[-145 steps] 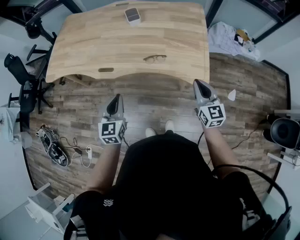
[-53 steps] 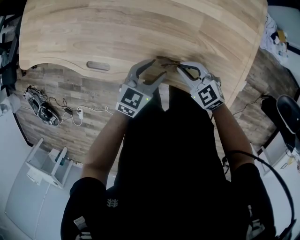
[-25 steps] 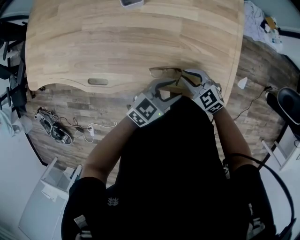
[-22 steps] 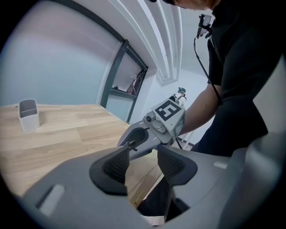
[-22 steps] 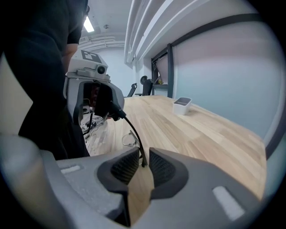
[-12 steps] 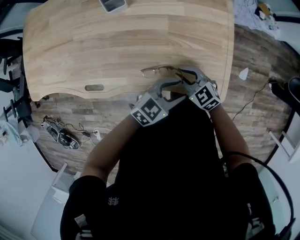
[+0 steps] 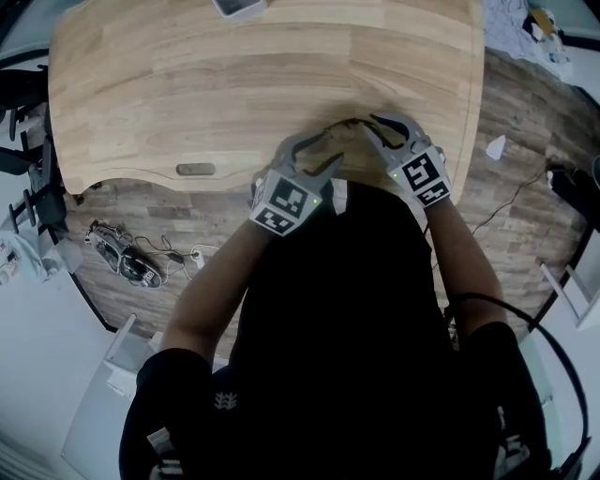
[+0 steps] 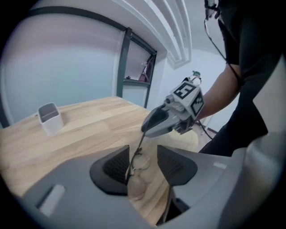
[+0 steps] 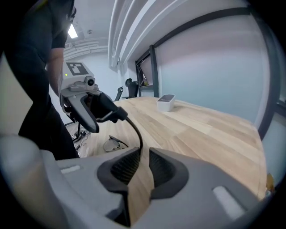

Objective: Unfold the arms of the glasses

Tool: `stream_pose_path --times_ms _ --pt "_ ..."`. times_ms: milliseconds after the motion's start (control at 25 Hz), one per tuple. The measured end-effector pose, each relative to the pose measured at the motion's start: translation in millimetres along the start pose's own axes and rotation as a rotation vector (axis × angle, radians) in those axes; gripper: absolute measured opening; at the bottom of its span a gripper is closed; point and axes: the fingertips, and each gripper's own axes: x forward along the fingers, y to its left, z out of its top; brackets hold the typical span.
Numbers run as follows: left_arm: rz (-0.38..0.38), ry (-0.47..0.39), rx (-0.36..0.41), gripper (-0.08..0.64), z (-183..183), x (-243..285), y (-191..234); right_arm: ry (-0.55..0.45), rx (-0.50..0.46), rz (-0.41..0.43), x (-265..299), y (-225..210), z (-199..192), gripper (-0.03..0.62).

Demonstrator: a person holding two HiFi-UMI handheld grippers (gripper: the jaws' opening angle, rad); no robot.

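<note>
The thin-framed glasses [image 7: 345, 128] sit near the front edge of the wooden table [image 7: 187, 84], between my two grippers. My left gripper [image 7: 323, 145] is open and reaches around their front. In the left gripper view, the lenses [image 8: 140, 163] lie between its jaws, the frame close to the left pad [image 8: 117, 166]. My right gripper [image 7: 377, 127] is shut on the dark curved end of one arm [image 9: 134, 132]. That arm stretches away from the lenses [image 9: 112, 144] to the right gripper's [image 8: 147, 129] tip. The left gripper [image 9: 100, 112] hangs just above those lenses.
A small white container [image 7: 239, 7] stands at the table's far edge [image 8: 49, 117]. Shoes and cables [image 7: 122, 262] lie on the wood floor to the left, and a heap of cloth [image 7: 525, 19] at the far right. The table's front edge runs under my hands.
The glasses lay in plain sight left of the grippers. The left gripper has since come forward and down over them, so its jaws now stand around the lenses. The right gripper shifted slightly, keeping the arm.
</note>
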Motion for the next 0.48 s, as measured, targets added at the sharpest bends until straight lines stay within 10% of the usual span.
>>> stream_pose_path --times_ms 160,480 --pt "0.098 0.084 -0.002 0.160 -24.6 9.6 35.4 0.021 0.047 -0.007 1.6 6.5 -8.3 0.060" --pt "0.057 0.138 0.008 0.103 -51.5 29.7 42.8 0.018 0.140 -0.014 -1.9 16.2 -13.7 0.060"
